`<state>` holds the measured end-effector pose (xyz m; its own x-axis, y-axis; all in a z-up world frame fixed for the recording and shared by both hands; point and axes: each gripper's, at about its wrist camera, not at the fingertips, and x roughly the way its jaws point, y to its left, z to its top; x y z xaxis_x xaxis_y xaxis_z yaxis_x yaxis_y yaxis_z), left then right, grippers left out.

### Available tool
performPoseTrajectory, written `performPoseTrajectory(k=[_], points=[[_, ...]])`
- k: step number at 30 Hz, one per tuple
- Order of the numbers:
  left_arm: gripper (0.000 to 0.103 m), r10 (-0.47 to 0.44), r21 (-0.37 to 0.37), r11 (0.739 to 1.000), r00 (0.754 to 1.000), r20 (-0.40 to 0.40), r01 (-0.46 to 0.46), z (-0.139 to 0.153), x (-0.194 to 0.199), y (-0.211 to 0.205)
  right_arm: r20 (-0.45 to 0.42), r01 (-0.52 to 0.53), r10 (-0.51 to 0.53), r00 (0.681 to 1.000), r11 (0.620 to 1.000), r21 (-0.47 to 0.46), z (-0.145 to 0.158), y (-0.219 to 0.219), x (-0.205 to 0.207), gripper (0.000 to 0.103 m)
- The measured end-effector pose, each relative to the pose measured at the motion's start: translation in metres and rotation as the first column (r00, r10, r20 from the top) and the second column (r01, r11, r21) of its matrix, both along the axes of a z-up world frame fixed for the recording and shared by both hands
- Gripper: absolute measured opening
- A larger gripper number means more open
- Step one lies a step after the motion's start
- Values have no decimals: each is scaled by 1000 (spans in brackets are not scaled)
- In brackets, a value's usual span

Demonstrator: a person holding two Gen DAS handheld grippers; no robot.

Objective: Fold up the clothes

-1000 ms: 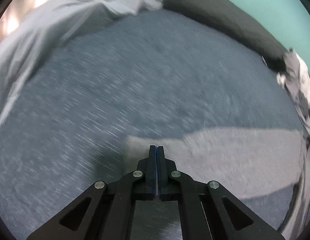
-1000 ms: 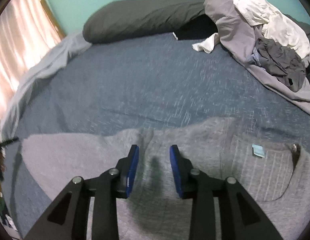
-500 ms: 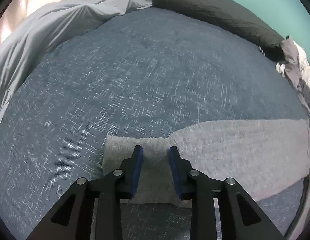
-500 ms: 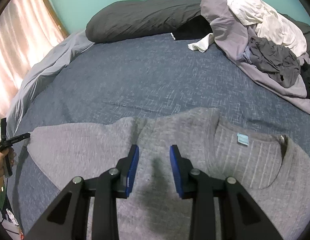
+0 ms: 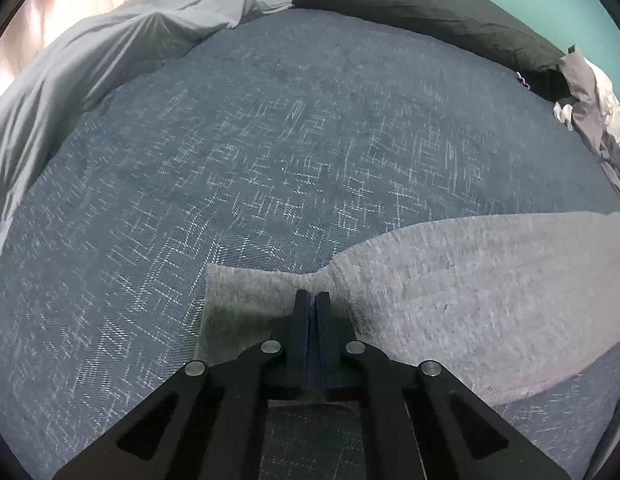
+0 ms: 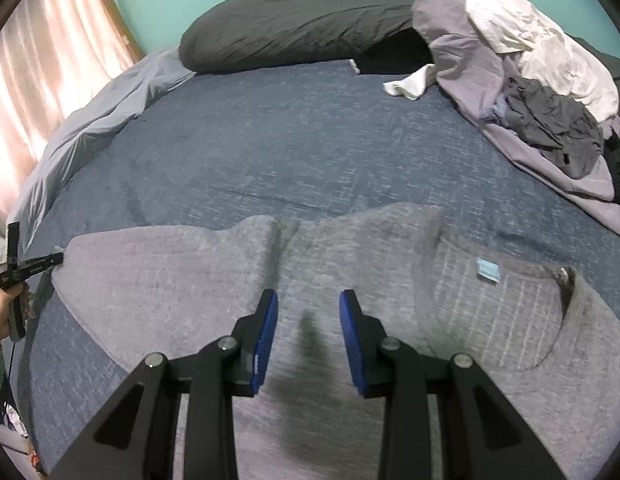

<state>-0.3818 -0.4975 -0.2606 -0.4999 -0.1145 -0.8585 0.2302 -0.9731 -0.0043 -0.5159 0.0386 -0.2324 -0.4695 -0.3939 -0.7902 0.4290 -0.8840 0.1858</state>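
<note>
- Left claw (image 5: 312,300) has just closed, pinching the grey sweater's (image 6: 350,248) sleeve cuff (image 5: 246,296).
- Right claw (image 6: 308,320) hangs part-open over the sweater's shoulder, gripping nothing.

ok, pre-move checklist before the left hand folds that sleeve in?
1. Left gripper shut on the grey sweater at its sleeve cuff: ok; its jaws have just been closing, and the knit bunches at the tips.
2. Grip takes both cuff layers: cannot tell.
3. Right gripper open over the sweater body, gripping nothing: ok.
4. Sweater flat, neck label up: ok, apart from a crease near the shoulder.
5. Bedspread beyond the sweater bare: ok.
6. Clothes pile apart from the sweater: ok.
</note>
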Motion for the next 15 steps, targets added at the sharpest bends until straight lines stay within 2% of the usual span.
performPoseTrajectory(k=[9, 15], points=[[1, 42, -23, 999, 999, -31, -42, 23, 14, -9, 10, 70, -70, 997, 997, 13, -3, 28, -7, 32], [1, 62, -62, 996, 998, -11, -62, 34, 16, -23, 15, 79, -79, 997, 997, 25, -6, 39, -7, 32]])
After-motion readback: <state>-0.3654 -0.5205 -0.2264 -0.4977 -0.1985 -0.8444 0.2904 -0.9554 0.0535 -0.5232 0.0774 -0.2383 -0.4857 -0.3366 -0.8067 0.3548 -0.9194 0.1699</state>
